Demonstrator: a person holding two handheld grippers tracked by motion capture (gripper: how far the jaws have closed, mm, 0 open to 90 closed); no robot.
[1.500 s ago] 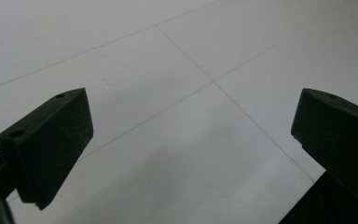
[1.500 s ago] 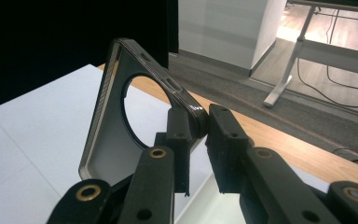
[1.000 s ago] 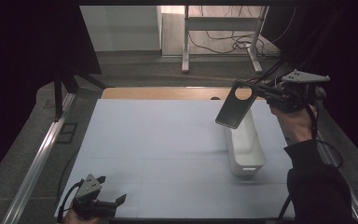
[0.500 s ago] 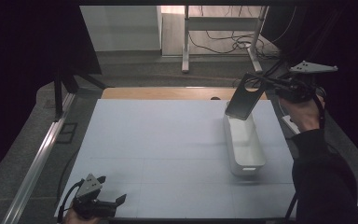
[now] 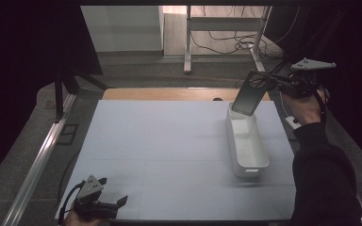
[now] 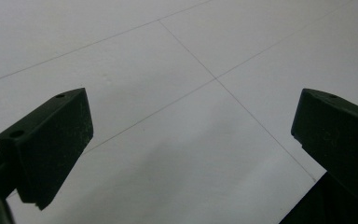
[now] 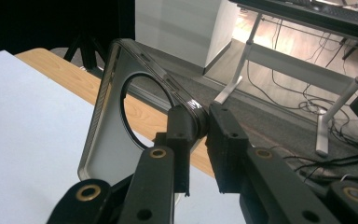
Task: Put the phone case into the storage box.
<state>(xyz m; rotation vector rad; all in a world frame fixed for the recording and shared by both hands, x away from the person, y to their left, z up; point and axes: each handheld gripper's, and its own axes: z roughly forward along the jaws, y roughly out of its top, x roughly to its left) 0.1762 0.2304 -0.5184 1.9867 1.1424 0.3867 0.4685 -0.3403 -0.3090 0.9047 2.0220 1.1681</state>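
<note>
A phone case [image 5: 248, 97] with a large round camera hole hangs tilted in the air over the far end of a long white tray [image 5: 248, 168]. My right gripper [image 5: 269, 84] is shut on its upper corner. In the right gripper view the case [image 7: 106, 140] is clear-edged, and the jaws pinch its rim at the gripper [image 7: 204, 123]. My left gripper [image 5: 113, 190] rests low at the table's near left corner, open and holding nothing. In the left gripper view its jaws stand wide apart around the gripper [image 6: 191, 140], over the bare white mat.
A white mat [image 5: 169, 141] covers the table, and a wooden strip [image 5: 169, 94] runs along its far edge. Behind stand a metal desk frame [image 5: 187, 42] and floor cables [image 5: 226, 44]. A metal rail [image 5: 37, 165] runs down the left side.
My right gripper has carried the phone case a little to the right and farther from me, above the tray's far end. The left gripper has stayed still.
</note>
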